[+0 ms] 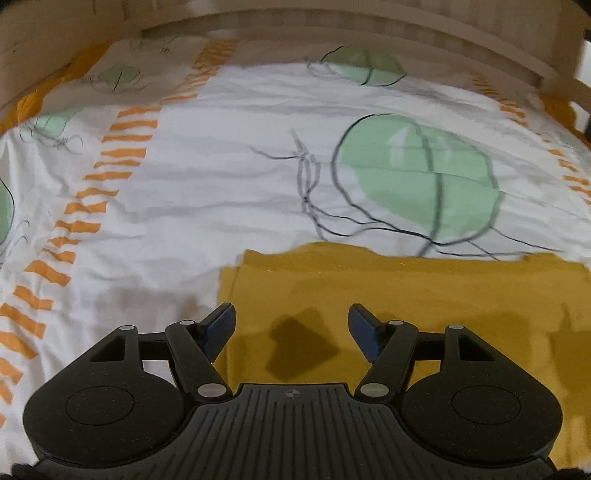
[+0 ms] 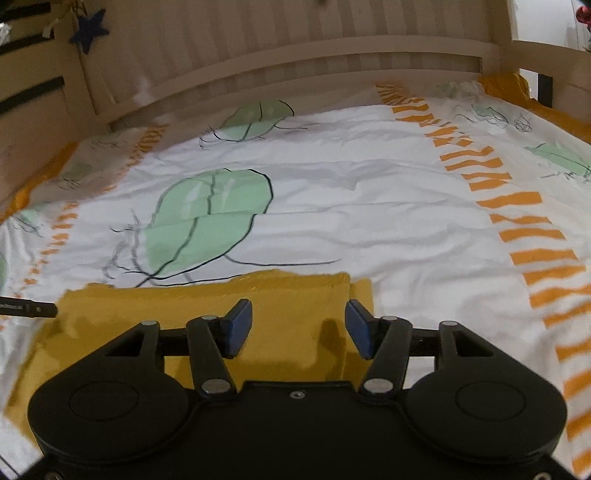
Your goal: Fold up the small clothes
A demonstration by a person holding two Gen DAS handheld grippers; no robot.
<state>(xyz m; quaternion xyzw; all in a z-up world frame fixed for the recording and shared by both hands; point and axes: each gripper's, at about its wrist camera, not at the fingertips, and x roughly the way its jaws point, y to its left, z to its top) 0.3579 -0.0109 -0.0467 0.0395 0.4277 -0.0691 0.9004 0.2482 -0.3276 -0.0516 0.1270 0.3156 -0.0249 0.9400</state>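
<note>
Lying spread across the bed: white duvet cover [image 1: 229,192] printed with green leaves [image 2: 210,225] and orange dashed stripes [image 2: 517,206]; standing behind it, pale wooden bed rail [image 2: 332,55]; hanging at upper left, dark blue star [image 2: 88,29]

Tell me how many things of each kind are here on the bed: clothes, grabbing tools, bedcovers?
Mustard-yellow garment, folded flat: 1
Handheld grippers: 2, the left gripper and right gripper, both with jaws apart above the garment
Patterned bedcover: 1
Total: 4
</note>
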